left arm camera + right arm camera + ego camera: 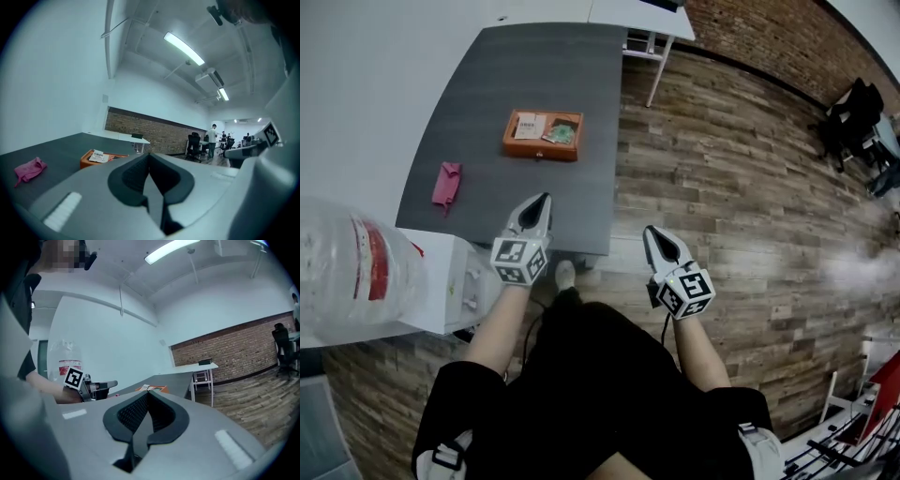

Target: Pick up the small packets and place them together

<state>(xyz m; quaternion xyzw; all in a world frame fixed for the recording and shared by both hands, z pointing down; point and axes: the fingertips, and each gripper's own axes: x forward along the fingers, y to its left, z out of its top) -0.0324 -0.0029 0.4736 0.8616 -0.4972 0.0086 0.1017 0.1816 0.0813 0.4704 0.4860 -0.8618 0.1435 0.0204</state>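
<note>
Both grippers shut and empty, held at the table's near edge.
Left gripper (546, 198) and right gripper (649, 231) sit side by side in front of the person, jaws pressed together with nothing between them, pointing toward the dark grey table (534, 66). Small packets (531, 126) lie inside the orange tray (541, 155) mid-table: one white, one greenish just beside it. Pink cloth (446, 184) lies near the table's left edge, well apart from the tray. Water bottle (347, 272) at far left, off the table.

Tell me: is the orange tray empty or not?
Not empty: a white packet and a greenish packet lie inside the orange tray.
</note>
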